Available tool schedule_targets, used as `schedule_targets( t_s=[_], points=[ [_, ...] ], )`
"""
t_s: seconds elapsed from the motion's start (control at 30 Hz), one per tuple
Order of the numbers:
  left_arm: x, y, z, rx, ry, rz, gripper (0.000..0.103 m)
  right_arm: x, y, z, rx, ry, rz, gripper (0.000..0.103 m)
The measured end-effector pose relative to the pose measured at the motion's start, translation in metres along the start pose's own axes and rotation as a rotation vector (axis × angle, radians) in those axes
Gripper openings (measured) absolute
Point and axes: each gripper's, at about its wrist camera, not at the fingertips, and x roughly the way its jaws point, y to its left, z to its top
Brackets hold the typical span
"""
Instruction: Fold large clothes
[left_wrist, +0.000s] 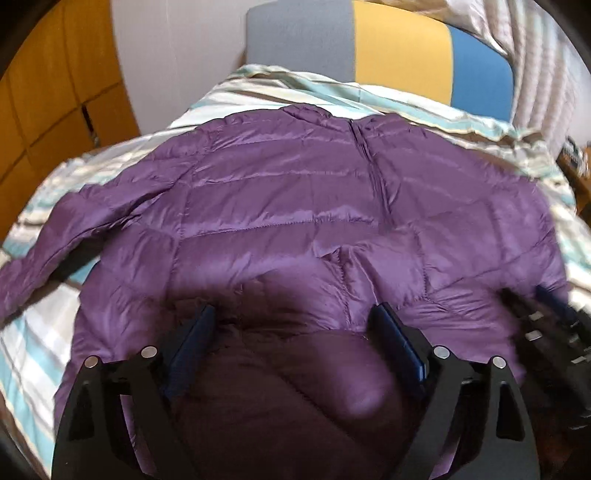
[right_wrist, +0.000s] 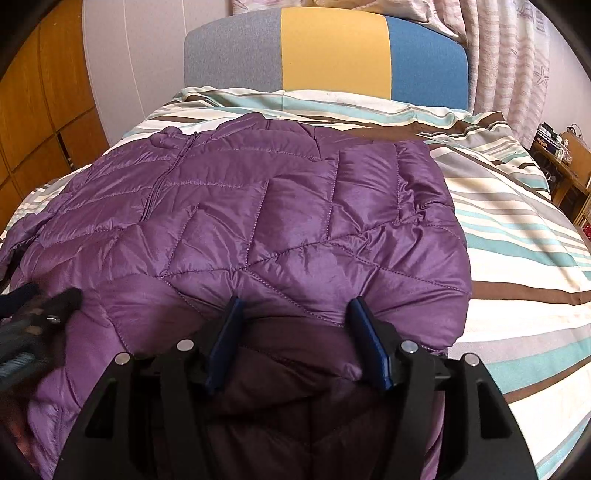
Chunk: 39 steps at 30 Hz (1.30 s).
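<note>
A purple quilted jacket (right_wrist: 258, 221) lies spread front-up on a bed (right_wrist: 517, 236) covered with a striped sheet in white, teal, brown and grey. Its zip runs up toward the collar, which points at the grey, yellow and blue headboard (right_wrist: 332, 55). One sleeve stretches out flat toward the wooden wardrobe (left_wrist: 48, 92) side of the bed; on the other side the jacket looks folded in over the body, with a straight outer edge.

The left gripper (left_wrist: 295, 317) hovers over the near hem of the jacket with its jaws spread wide. A rounded bulge of purple fabric sits between the blue fingers (left_wrist: 399, 339), but whether the pads actually touch it is hard to say, as this part lies in shadow and is blurred.

The right gripper (right_wrist: 295, 314) is at the near edge of the folded side, its jaws partly apart. Dark jacket fabric fills the gap between its blue fingers (right_wrist: 369, 339), and the quilted edge bunches up just in front of the tips; the pads do not visibly press on it.

Each gripper shows as a blur at the edge of the other's view, so the two are near one another.
</note>
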Motion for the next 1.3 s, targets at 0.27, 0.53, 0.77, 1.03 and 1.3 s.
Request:
schedule_targets(
  t_s=[0.27,0.53,0.77,1.03,1.3],
  points=[
    [0.002,0.0,-0.002,0.015,0.0,0.014,0.092,0.003,0.005,0.0,-0.016,-0.001,-0.03,0.063],
    [-0.038,0.041,-0.01,-0.102,-0.027,-0.152,0.1,0.003,0.004,-0.001,-0.011,-0.002,-0.036,0.066],
    [-0.065,0.136,-0.031,-0.385,-0.098,-0.149,0.1,0.003,0.003,-0.001,-0.01,-0.002,-0.035,0.066],
    [-0.068,0.219,-0.057,-0.56,-0.09,-0.074,0.1,0.003,0.004,-0.001,-0.012,-0.002,-0.038,0.067],
    [-0.079,0.283,-0.082,-0.724,-0.151,-0.012,0.1,0.003,0.003,-0.001,-0.012,-0.002,-0.039,0.067]
  ],
)
